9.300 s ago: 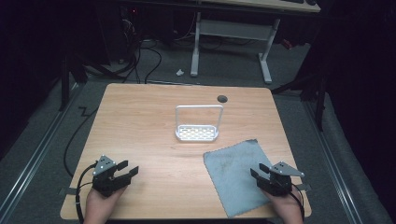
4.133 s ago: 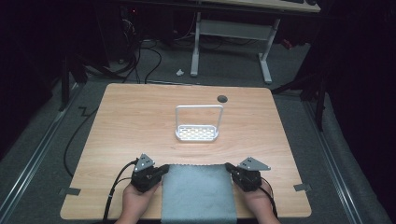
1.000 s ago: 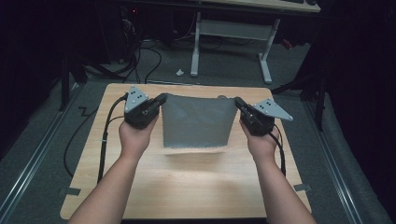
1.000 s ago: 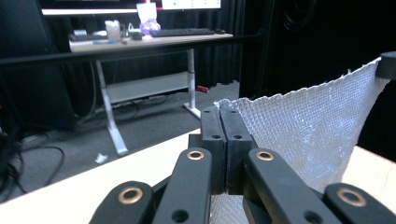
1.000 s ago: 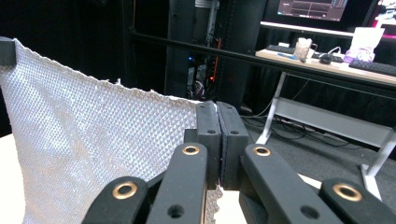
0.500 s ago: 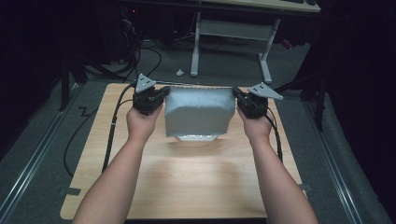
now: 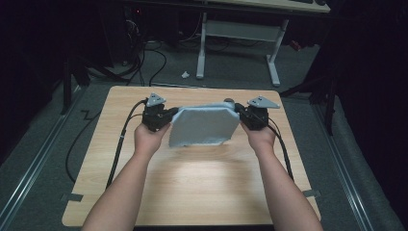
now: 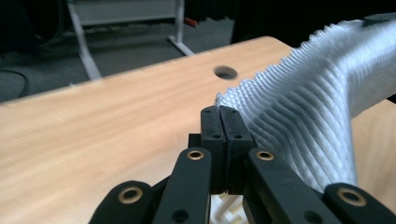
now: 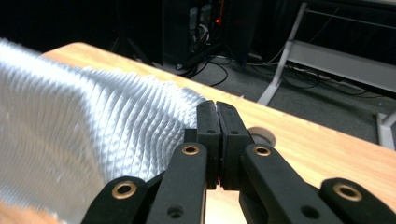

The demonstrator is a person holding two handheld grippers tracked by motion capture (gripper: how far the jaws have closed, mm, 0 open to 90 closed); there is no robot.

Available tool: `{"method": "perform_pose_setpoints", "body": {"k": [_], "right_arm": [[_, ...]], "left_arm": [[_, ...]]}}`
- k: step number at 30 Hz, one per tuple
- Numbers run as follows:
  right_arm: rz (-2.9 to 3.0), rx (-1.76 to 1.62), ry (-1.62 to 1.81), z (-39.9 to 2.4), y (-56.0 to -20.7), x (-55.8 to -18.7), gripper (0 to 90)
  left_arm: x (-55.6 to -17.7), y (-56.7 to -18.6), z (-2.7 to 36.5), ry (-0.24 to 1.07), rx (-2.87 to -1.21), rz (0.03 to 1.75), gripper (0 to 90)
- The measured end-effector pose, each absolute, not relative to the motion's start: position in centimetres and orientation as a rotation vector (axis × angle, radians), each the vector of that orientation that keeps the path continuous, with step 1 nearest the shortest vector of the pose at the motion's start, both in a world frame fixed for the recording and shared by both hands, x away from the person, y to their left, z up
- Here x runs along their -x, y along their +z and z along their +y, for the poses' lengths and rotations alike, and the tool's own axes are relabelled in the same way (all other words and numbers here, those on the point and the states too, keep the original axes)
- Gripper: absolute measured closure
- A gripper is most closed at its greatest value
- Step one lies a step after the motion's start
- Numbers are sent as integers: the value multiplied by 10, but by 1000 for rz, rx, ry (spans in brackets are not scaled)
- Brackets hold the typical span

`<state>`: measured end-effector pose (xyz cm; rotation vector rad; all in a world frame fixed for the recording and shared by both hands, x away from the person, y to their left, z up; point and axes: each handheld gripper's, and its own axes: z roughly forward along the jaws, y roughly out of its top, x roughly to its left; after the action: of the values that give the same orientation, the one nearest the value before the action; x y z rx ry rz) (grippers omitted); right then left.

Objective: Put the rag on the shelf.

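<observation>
High view, pale grey ribbed cloth (image 7: 204, 126) stretched above far half of wooden table (image 7: 192, 192), left gripper (image 7: 161, 116) and right gripper (image 7: 246, 117) jaws pinched on opposite upper corners, lower edge hanging.

Setting: dim lab or workshop room.
Wooden table (image 7: 192, 192) on grey carpet; white-legged desk frame (image 7: 240, 43) at 12 o'clock; cables (image 7: 149, 57) and lit electronics toward 11 o'clock.

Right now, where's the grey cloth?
In the high view the grey cloth hangs stretched between both tongs, left and right, over the table's far half.
</observation>
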<state>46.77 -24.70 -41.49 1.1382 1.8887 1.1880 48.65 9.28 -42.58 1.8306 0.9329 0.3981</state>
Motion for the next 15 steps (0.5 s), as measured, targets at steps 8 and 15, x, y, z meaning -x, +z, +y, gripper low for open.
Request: {"method": "perform_pose_setpoints", "body": {"k": [8,15], "right_arm": [[1947,-1125,1154,-241,-437,-457,899],[1967,-1136,1138,-237,-452,-453,898]], "left_arm": [[-478,-449,97,334,-1829,939,894],[-476,-463,99,305,-1833,951,892]]}}
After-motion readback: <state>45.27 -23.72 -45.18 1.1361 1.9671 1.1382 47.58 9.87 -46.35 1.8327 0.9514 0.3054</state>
